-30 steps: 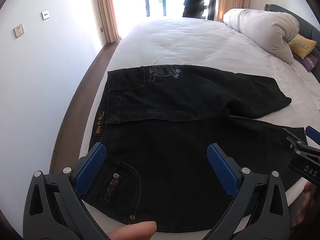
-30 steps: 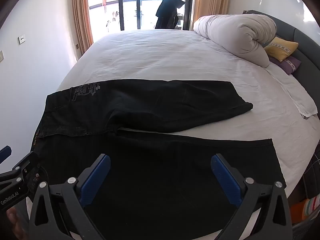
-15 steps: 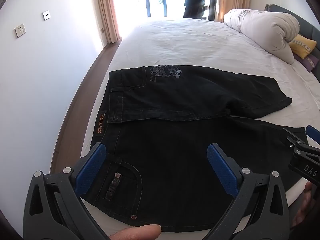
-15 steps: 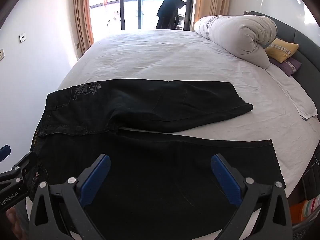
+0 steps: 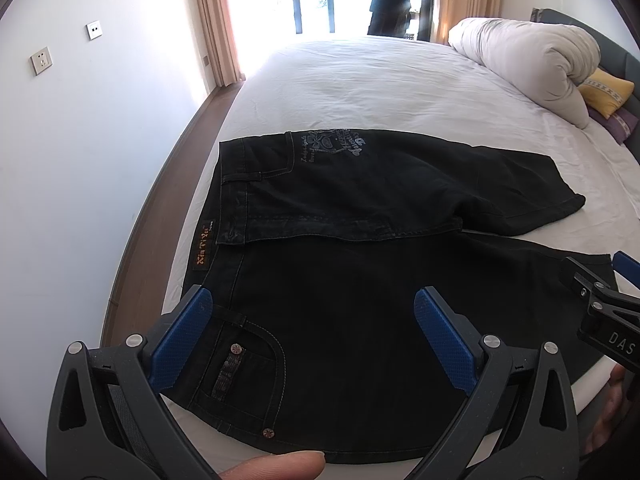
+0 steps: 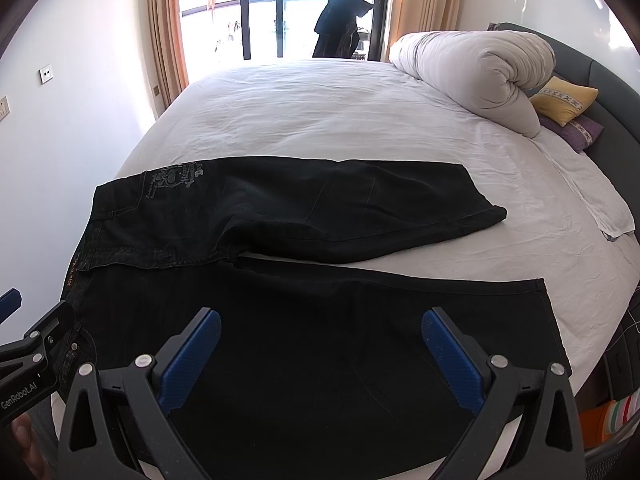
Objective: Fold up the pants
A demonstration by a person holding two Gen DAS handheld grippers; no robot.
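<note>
— Left gripper (image 5: 312,340) first: how does it stand?

— Spread wide, nothing between its blue pads (image 5: 180,336). It hangs over the waist end of the pants (image 5: 360,280), above the front pocket (image 5: 244,376) with its rivets. A fingertip (image 5: 276,466) shows at the bottom edge of that view, under the gripper.

— And the pants?

— Black jeans, laid flat on the bed (image 5: 360,88) near its front edge, waistband to the left, legs running to the right. The brown waist label (image 5: 203,249) sits at the left end. The far leg (image 6: 320,208) lies across the white sheet with a pale printed design (image 5: 332,142) near its waist, and its hem reaches short of the near one. The near leg (image 6: 360,320) lies flat along the bed's front edge, its hem at the right.

— The right gripper (image 6: 320,352)?

— Also wide apart and holding nothing. It hovers above the middle of the near leg. Each gripper shows at the side of the other's view: the left one at the left edge of the right camera, over the pocket, and the right one at the right edge of the left camera.

— Further right?

— A rolled white duvet (image 6: 480,68) at the head of the bed, with a yellow pillow (image 6: 564,100) and a purple one (image 6: 576,132) beside it. A folded white towel (image 6: 596,196) lies on the sheet near the right edge.
</note>
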